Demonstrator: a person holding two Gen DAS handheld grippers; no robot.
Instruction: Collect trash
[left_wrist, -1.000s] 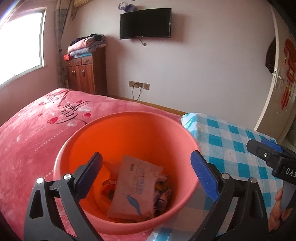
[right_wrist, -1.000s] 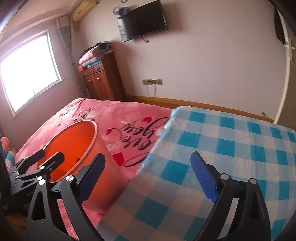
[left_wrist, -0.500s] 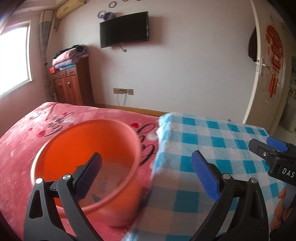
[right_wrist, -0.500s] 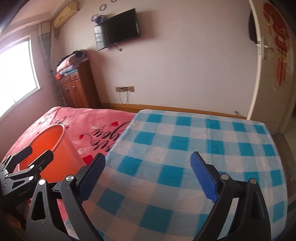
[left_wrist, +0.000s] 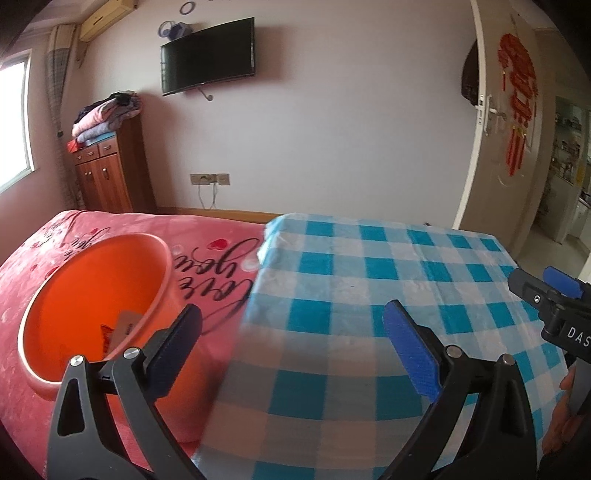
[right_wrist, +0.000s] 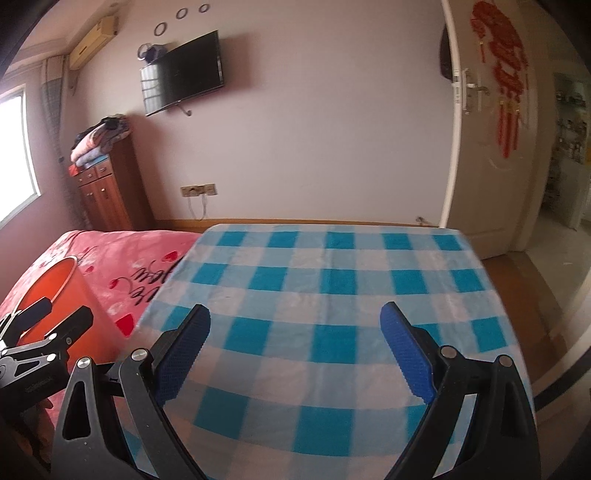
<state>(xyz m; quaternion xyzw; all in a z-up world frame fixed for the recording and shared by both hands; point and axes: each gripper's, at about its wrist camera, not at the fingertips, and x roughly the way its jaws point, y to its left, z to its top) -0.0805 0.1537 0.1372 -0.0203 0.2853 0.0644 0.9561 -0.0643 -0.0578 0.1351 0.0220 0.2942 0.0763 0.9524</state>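
An orange bucket (left_wrist: 92, 295) stands on the pink bedspread at the left, with a white packet (left_wrist: 123, 326) and other wrappers showing inside. My left gripper (left_wrist: 291, 347) is open and empty, hovering to the right of the bucket over the edge of the blue checked cloth (left_wrist: 369, 295). My right gripper (right_wrist: 295, 350) is open and empty above the checked cloth (right_wrist: 332, 288). The bucket (right_wrist: 55, 291) shows at the left edge of the right wrist view, behind the left gripper. No loose trash shows on the cloth.
The pink bedspread (left_wrist: 221, 251) lies under the bucket. A wooden cabinet (left_wrist: 110, 170) with folded blankets stands at the back left, a wall TV (left_wrist: 208, 55) above. A white door (right_wrist: 491, 147) is open at the right, with bare floor (right_wrist: 546, 266) beyond the bed edge.
Both grippers swung right, away from over the bucket toward the checked cloth. The bucket slid to the left of both views. Both stayed open.
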